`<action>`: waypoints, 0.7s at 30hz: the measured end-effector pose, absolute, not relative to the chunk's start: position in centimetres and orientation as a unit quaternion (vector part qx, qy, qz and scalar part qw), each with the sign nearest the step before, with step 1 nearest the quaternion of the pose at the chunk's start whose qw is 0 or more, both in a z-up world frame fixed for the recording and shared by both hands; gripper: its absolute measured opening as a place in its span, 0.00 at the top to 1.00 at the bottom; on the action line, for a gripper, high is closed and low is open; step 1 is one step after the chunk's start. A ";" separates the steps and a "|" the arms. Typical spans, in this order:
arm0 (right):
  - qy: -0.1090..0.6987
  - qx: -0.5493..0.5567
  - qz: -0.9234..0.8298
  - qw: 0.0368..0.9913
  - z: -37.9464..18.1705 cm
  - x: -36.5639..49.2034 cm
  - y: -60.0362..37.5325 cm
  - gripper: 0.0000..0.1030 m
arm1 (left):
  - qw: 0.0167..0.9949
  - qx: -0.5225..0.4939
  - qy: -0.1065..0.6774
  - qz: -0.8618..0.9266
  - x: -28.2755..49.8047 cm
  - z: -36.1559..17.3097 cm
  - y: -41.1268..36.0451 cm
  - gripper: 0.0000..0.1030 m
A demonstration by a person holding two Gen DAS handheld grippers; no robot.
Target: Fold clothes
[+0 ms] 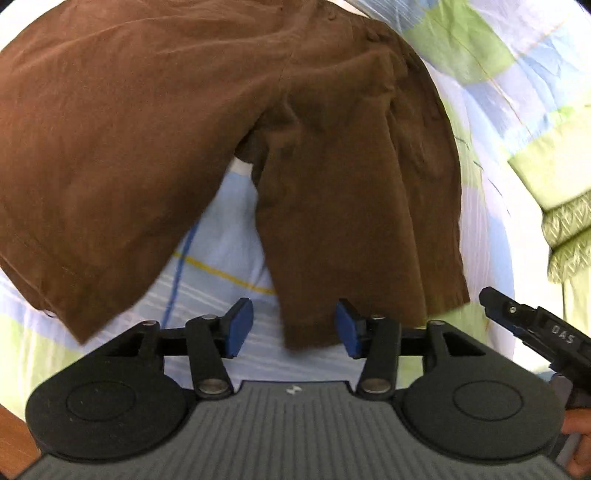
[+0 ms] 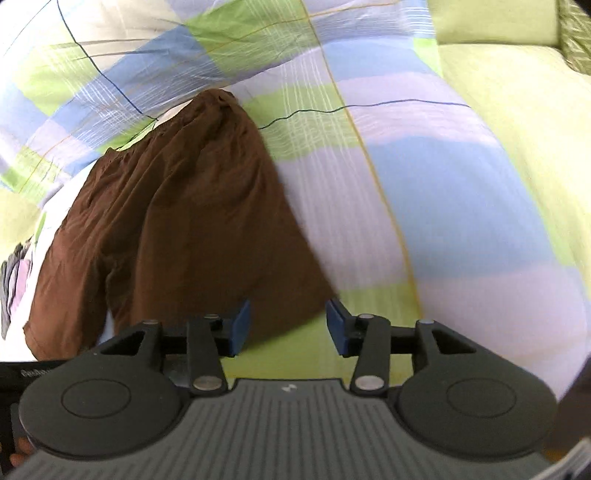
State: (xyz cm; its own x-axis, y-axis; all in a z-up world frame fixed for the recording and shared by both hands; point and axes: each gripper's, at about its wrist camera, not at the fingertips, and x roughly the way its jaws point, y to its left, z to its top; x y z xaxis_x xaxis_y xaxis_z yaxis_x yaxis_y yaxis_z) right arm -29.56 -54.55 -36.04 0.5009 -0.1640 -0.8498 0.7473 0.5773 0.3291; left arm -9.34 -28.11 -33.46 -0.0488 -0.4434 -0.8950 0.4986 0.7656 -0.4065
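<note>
Brown shorts point(image 1: 221, 110) lie spread on a plaid bedsheet point(image 1: 221, 251), both legs pointing toward me. My left gripper point(image 1: 293, 328) is open, its blue pads on either side of the hem of the shorts' right leg, low over the sheet. The tip of my right gripper point(image 1: 495, 302) pokes in from the right, just past that leg's outer corner. In the right wrist view the shorts point(image 2: 184, 221) fill the left-centre, waistband far. My right gripper point(image 2: 289, 326) stands open with the leg's hem corner lying between its pads.
The sheet point(image 2: 424, 203) is checked in blue, green and white. A green patterned pillow point(image 1: 569, 236) sits at the right, and a plain green cushion point(image 2: 498, 22) lies far off. A grey and pink garment point(image 2: 14, 273) lies left of the shorts. A wooden edge point(image 1: 14, 435) shows bottom left.
</note>
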 end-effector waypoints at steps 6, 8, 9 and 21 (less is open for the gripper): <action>0.415 0.393 -0.254 0.780 -40.6 -29.3 -57.6 0.98 | 0.701 0.061 0.625 -0.336 -10.4 -33.6 -28.5 0.98; 0.410 0.413 -0.233 0.779 -41.1 -29.2 -57.7 0.97 | 0.700 0.067 0.626 -0.338 -10.3 -33.5 -28.5 0.99; 0.407 0.414 -0.233 0.780 -40.8 -29.1 -57.7 0.97 | 0.700 0.069 0.625 -0.339 -10.3 -33.5 -28.6 0.99; 0.410 0.371 -0.274 0.787 -37.8 -33.9 -58.9 0.98 | 0.700 0.148 0.599 -0.359 -14.5 -32.8 -30.0 0.99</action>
State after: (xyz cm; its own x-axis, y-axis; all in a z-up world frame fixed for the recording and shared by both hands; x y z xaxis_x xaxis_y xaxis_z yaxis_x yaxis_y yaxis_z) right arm -33.87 -58.85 -37.78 0.5134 -0.1280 -0.8486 0.7358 0.5745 0.3586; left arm -14.48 -29.97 -32.77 0.0252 -0.3258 -0.9451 0.6808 0.6979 -0.2224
